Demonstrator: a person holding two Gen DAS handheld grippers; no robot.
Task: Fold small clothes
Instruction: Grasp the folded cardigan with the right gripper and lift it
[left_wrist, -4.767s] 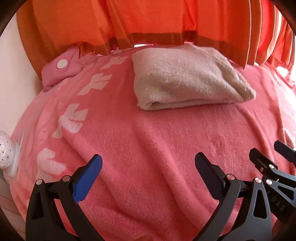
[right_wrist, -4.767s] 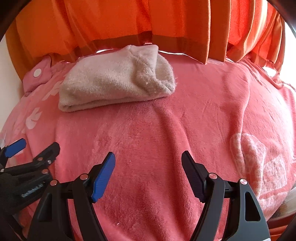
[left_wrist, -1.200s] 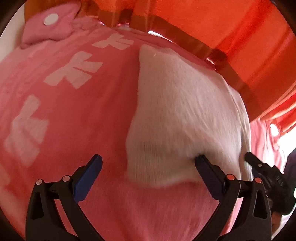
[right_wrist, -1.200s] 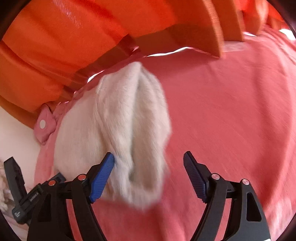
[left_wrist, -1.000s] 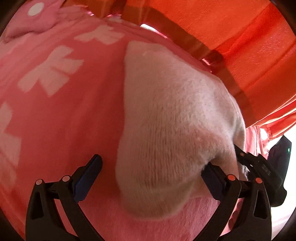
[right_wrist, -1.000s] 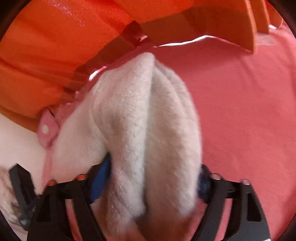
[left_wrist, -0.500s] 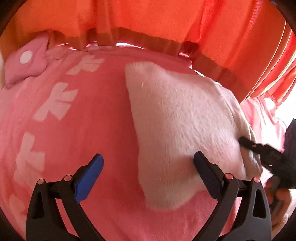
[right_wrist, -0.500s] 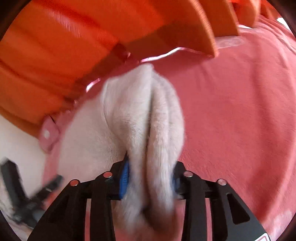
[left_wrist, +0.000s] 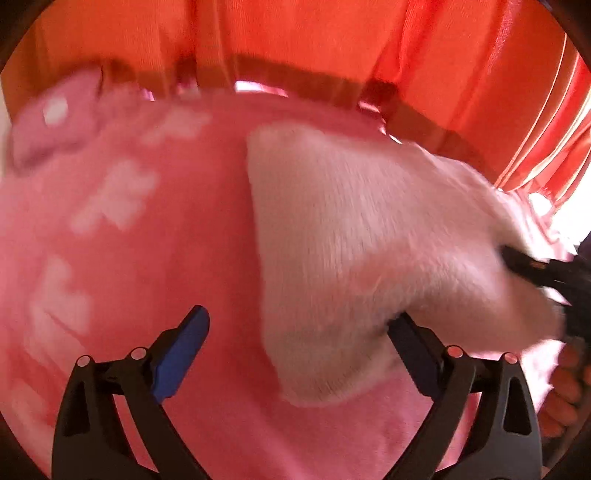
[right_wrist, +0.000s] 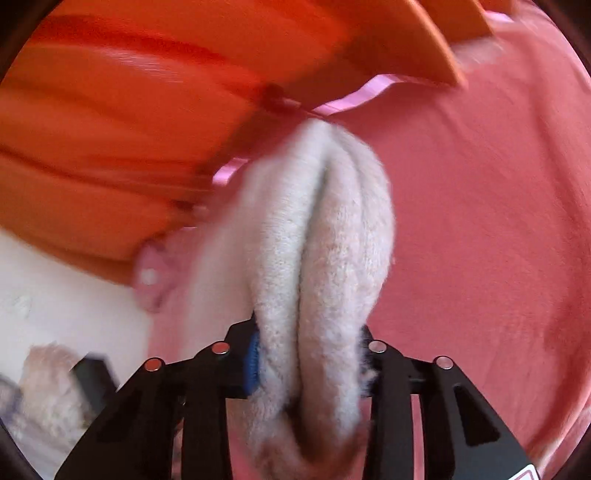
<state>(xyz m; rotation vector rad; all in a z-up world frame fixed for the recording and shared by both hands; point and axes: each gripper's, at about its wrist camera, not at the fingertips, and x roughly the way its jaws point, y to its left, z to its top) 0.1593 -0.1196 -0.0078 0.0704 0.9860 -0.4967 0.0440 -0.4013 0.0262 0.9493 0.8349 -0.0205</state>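
A folded cream fleece garment (left_wrist: 351, 240) lies on the pink blanket (left_wrist: 147, 258). My right gripper (right_wrist: 308, 354) is shut on the garment's (right_wrist: 321, 258) thick folded end, several layers bunched between the fingers. It shows in the left wrist view (left_wrist: 535, 266) at the garment's right end, lifting it a little. My left gripper (left_wrist: 295, 339) is open, its jaws wide apart; the garment's near corner lies between them and over the right finger (left_wrist: 413, 347). The frames are blurred.
Orange curtains (left_wrist: 332, 55) hang along the far edge of the bed. A pink pouch with a white dot (left_wrist: 55, 110) sits at the back left. A white surface (right_wrist: 55, 295) and a beige fluffy thing (right_wrist: 48, 387) lie to the left of the bed.
My right gripper has closed on the garment's folded end and holds it raised. My left gripper stays open and has drawn back slightly, the garment's corner now over its right finger.
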